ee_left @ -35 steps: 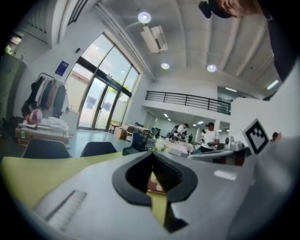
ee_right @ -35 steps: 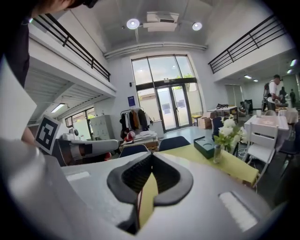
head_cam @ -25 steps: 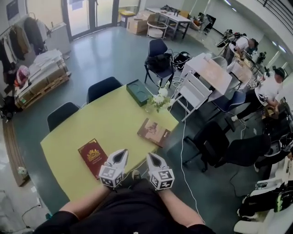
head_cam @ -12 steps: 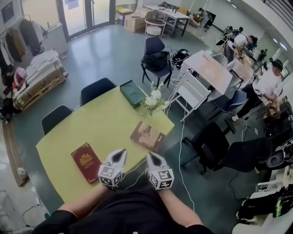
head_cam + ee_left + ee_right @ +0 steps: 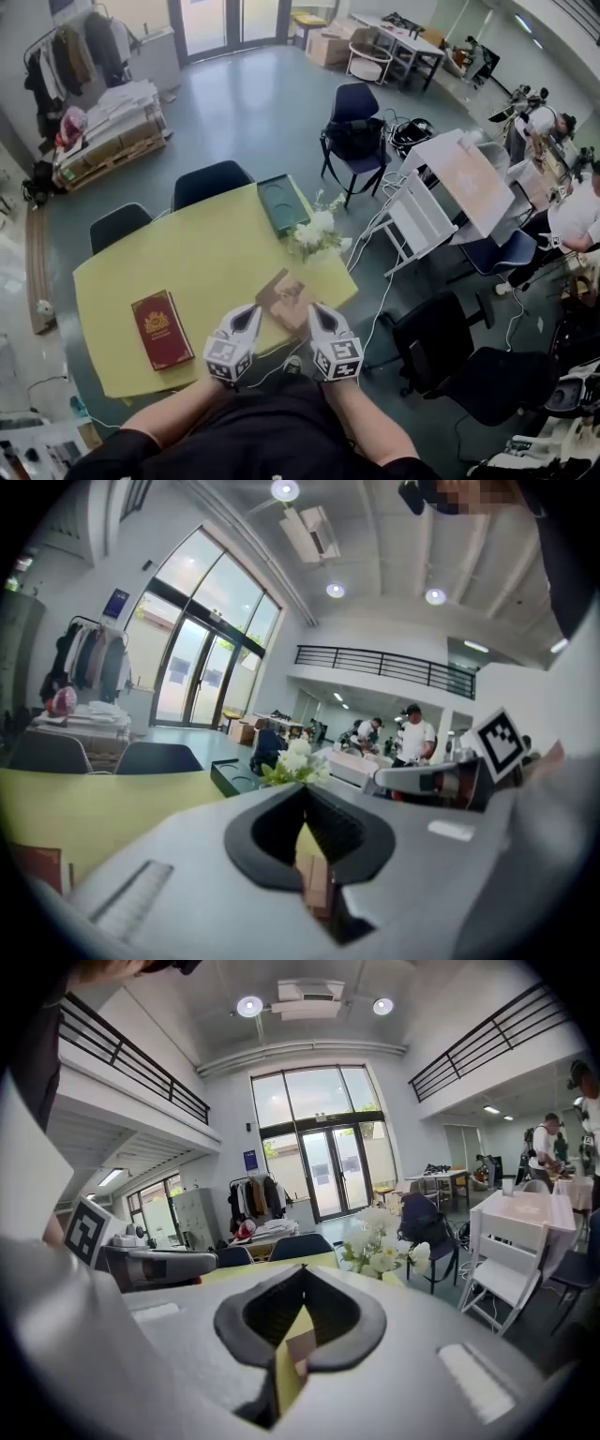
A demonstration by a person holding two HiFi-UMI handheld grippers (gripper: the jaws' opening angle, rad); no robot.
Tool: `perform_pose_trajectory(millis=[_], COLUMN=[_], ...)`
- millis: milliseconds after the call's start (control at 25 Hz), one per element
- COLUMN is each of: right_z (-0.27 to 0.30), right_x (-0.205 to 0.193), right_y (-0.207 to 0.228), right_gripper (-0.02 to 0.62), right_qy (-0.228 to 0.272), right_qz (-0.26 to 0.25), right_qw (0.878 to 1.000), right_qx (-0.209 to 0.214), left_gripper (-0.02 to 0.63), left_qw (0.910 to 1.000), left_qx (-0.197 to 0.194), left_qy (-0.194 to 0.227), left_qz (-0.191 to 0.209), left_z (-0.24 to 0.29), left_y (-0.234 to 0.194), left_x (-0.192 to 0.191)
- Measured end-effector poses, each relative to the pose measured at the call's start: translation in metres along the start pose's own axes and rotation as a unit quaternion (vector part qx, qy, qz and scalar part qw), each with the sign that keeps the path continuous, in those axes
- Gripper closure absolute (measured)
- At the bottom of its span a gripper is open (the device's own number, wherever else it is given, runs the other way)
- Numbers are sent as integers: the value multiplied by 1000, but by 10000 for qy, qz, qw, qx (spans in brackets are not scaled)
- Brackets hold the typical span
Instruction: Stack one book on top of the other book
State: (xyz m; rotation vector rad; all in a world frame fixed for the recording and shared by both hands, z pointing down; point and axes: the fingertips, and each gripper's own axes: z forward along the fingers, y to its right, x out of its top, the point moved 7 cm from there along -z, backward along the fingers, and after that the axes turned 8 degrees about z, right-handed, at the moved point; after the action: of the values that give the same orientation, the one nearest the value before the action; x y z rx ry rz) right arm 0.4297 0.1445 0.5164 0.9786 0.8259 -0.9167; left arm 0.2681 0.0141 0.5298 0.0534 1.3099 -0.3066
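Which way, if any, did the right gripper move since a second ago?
Yes. The right gripper came forward toward the brown book on the yellow table.

On the table [image 5: 206, 253], the left book [image 5: 161, 328] lies well apart from the right book [image 5: 286, 298] near the right edge. Flowers [image 5: 317, 234] stand just behind the right book, with a tray [image 5: 284, 203] behind them.
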Motion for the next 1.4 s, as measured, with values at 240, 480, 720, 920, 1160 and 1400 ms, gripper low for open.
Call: perform_pose_trajectory(millis=[240, 480, 720, 920, 1160, 1400], right_z=[27, 51, 72, 95, 119, 147], right_x=[10, -2, -30, -60, -102, -140], right_y=[58, 87, 106, 125, 143, 162], right_gripper=[591, 591, 591, 534, 487, 397], right_qy=[-241, -566, -980, -1352, -1857, -2323], right_qz=[-31, -69, -55, 101, 204, 233], right_qw=[9990, 9966, 9919, 9862, 9778, 9674], right_qx=[368, 601, 807, 954, 949, 986], left_gripper=[600, 600, 598, 560, 489, 415], left_qw=[9989, 9958, 9915, 9875, 9793, 9721], left_qx=[435, 737, 964, 1004, 1026, 994], left_qy=[-115, -354, -612, -920, -1310, -1602], left_qz=[-152, -404, -621, -796, -1154, -1396], left_z=[41, 61, 74, 86, 94, 106], left_y=[16, 22, 15, 10, 7, 2], left_x=[-6, -24, -50, -83, -129, -173])
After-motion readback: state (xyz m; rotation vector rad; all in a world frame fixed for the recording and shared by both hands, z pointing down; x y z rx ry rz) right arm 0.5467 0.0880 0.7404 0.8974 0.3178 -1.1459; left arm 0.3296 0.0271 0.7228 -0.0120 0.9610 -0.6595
